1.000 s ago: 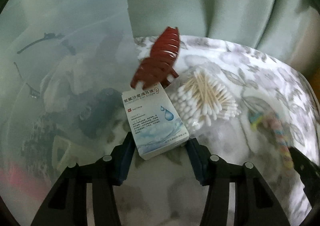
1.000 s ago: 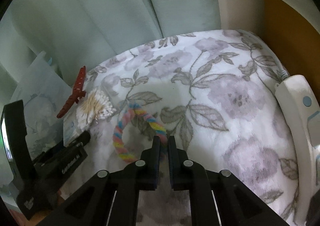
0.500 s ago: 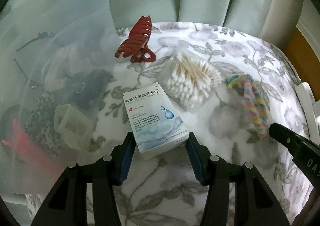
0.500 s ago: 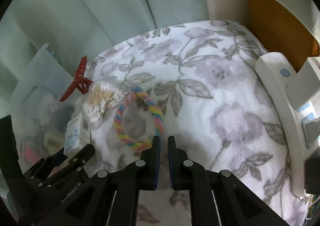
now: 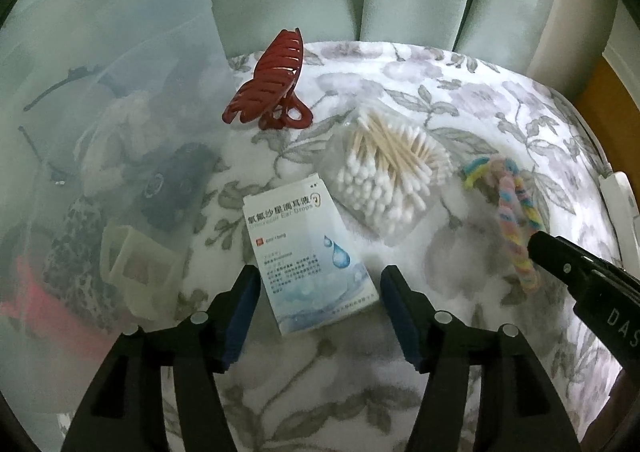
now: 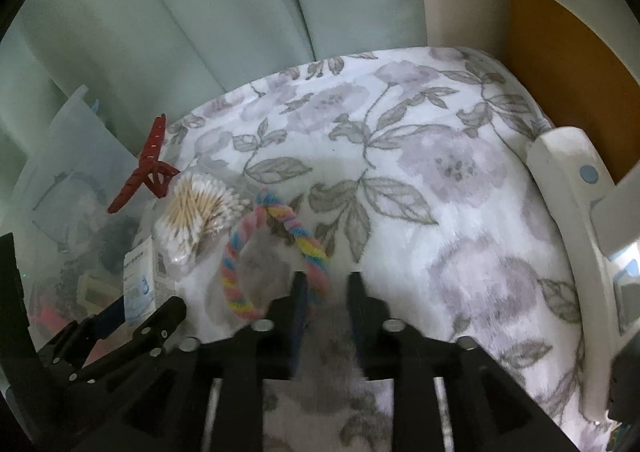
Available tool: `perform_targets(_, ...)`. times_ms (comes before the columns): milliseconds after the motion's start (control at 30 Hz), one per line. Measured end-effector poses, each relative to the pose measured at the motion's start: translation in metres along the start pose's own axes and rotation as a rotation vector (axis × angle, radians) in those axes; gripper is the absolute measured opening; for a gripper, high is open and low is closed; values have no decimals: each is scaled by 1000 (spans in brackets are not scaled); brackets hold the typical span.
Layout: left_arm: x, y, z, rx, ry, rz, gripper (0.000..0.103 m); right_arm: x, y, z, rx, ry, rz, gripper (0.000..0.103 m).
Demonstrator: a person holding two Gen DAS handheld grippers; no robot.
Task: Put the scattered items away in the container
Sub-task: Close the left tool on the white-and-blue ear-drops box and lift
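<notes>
A white and blue ear-drops box (image 5: pixel 310 258) lies flat on the floral cloth between the fingers of my open left gripper (image 5: pixel 320 280), not pinched. Beyond it lie a bag of cotton swabs (image 5: pixel 386 168), a red hair claw (image 5: pixel 272 86) and a rainbow rope ring (image 5: pixel 514 220). The translucent container (image 5: pixel 100 132) stands at the left with several items inside. In the right wrist view my right gripper (image 6: pixel 326 288) is open, its fingers straddling the near right strand of the rope ring (image 6: pixel 276 252). The swabs (image 6: pixel 200 212), claw (image 6: pixel 146 168) and box (image 6: pixel 140 284) lie to the left.
The floral cloth (image 6: pixel 440 156) covers a rounded surface that drops off at its edges. A green curtain (image 6: pixel 200 12) hangs behind. A white plastic device (image 6: pixel 576 220) lies along the right edge. My left gripper's body (image 6: pixel 100 340) shows at the lower left of the right wrist view.
My left gripper has opened and let go of the box, which now lies on the cloth. My right gripper has opened and moved forward around the rope ring's near strand.
</notes>
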State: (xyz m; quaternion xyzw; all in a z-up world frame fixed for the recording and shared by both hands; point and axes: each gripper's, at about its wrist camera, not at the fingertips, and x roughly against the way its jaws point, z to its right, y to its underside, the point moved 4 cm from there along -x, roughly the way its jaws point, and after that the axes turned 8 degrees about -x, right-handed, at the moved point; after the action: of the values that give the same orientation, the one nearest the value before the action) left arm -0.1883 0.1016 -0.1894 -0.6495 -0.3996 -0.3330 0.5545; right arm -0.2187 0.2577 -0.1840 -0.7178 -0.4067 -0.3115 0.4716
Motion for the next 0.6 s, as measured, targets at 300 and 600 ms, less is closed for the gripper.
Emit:
perform_targets(300, -12, -9, -9, 34, -11, 1, 64, -13, -13, -9, 39, 19, 22, 36)
perform_targets(600, -12, -10, -12, 31, -8, 19, 54, -16, -19, -14, 65, 39, 37, 35)
